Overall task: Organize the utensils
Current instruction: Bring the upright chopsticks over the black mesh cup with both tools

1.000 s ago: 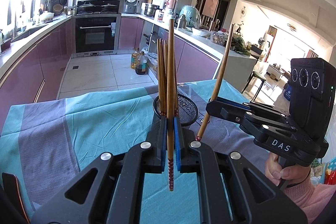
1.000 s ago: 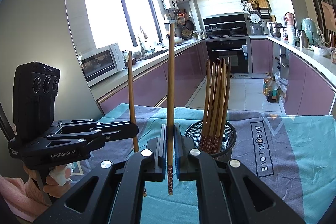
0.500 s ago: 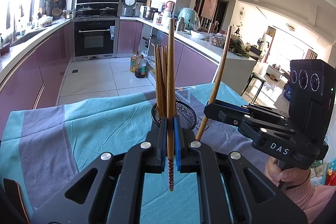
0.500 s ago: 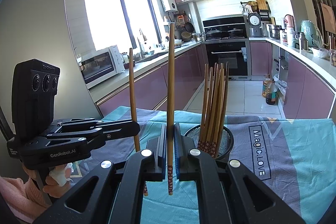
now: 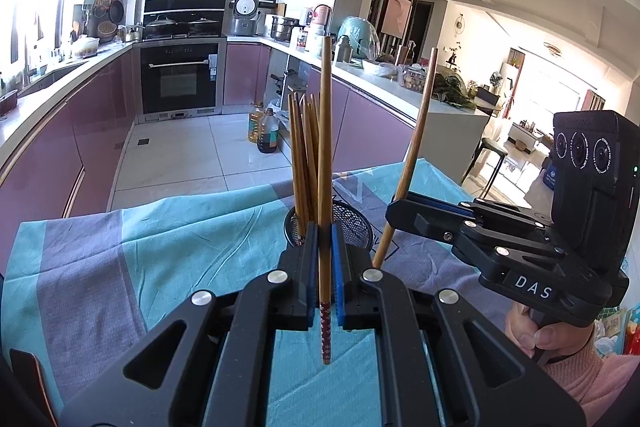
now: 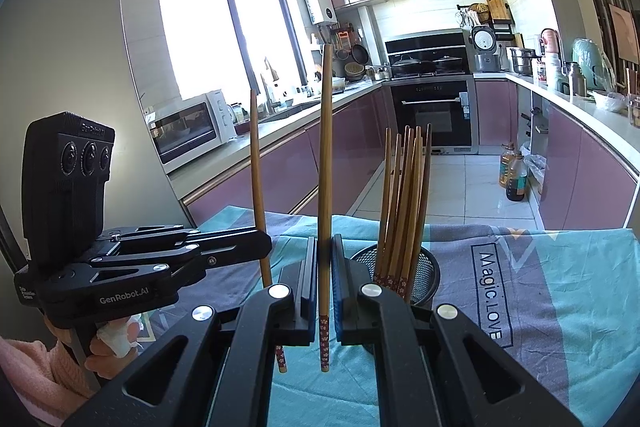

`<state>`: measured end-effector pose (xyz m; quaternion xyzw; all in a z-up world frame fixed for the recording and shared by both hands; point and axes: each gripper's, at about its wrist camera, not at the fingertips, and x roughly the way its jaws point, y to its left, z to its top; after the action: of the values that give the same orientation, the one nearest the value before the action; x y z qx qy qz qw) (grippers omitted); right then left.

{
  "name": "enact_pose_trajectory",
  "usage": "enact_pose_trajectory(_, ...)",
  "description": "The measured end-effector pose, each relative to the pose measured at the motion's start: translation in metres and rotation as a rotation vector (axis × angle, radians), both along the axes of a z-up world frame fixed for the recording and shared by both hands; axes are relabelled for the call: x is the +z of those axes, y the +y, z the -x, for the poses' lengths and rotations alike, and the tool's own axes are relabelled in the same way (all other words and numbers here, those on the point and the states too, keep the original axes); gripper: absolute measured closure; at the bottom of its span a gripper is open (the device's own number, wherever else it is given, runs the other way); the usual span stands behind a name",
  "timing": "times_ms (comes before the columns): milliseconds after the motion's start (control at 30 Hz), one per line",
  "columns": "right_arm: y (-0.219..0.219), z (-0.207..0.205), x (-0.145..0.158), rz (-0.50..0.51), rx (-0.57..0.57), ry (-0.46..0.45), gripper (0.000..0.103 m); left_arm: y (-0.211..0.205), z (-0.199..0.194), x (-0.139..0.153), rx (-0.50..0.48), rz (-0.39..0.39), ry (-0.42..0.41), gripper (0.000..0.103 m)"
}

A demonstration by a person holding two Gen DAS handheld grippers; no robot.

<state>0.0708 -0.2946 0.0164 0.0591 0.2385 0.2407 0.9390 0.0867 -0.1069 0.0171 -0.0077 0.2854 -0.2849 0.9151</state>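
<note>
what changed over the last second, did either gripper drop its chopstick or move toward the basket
Neither let go: the left gripper and right gripper are each still shut on an upright chopstick. Both have eased slightly nearer the mesh basket. The chopstick bundle in it is unchanged.

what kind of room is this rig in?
Most likely a home kitchen, open to a living area. A built-in oven sits under a hob with pots, a microwave stands on the counter by the window, and a rice cooker sits beside the stove.

The mesh holder is half hidden behind the left tool, its base unseen.
</note>
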Motion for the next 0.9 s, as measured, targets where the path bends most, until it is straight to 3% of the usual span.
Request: enact_pose_trajectory(900,-0.005,-0.011,0.004,-0.008,-0.015,-0.009,0.097,-0.002,-0.004,0.014,0.002,0.019,-0.032,0.096)
